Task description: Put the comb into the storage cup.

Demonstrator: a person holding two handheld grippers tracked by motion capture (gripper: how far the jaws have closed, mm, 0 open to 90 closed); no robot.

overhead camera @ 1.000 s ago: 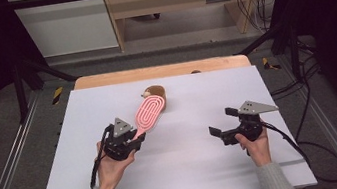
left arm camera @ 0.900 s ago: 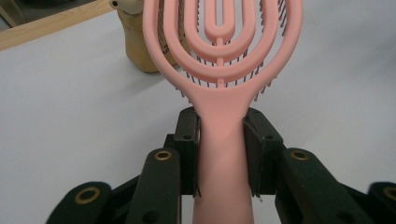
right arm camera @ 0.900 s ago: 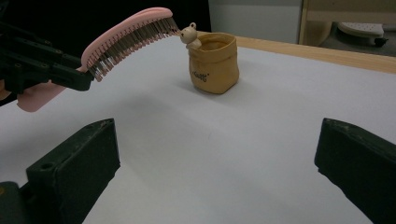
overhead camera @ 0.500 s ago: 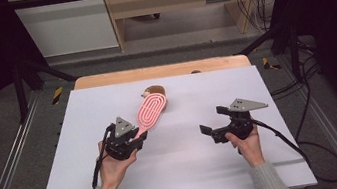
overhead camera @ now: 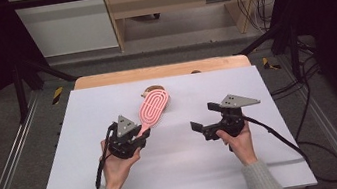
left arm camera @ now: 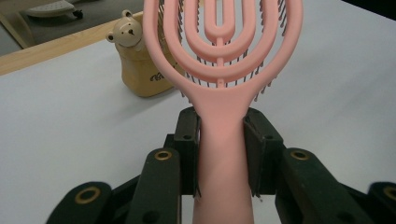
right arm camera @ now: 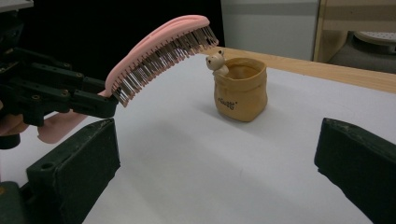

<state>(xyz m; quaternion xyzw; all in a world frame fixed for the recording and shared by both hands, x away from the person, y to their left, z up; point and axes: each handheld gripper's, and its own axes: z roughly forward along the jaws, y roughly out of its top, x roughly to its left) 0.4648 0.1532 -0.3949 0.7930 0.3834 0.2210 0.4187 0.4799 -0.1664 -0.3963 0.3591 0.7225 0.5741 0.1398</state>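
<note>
A pink hairbrush [overhead camera: 154,105] is held above the table, bristles down and head pointing away from me. My left gripper [overhead camera: 144,132] is shut on its handle, and the left gripper view shows both pads pressed against the handle [left arm camera: 223,177]. Behind the brush head a small tan pouch-shaped pot with a bear figure [overhead camera: 148,90] stands near the far edge; it is seen beside the brush [right arm camera: 159,46] as an upright pot [right arm camera: 240,91]. My right gripper [overhead camera: 205,117] is open at the table's middle right. It points left toward the brush with nothing between its fingers.
The white table top [overhead camera: 267,160] has a wooden strip [overhead camera: 163,71] along its far edge. Cables trail from both grippers toward me. Dark frame rails [overhead camera: 10,163] run down both sides of the table, with shelving and cables beyond it.
My right gripper has moved left toward the middle of the table, closer to the brush. The left gripper and the brush have stayed where they were.
</note>
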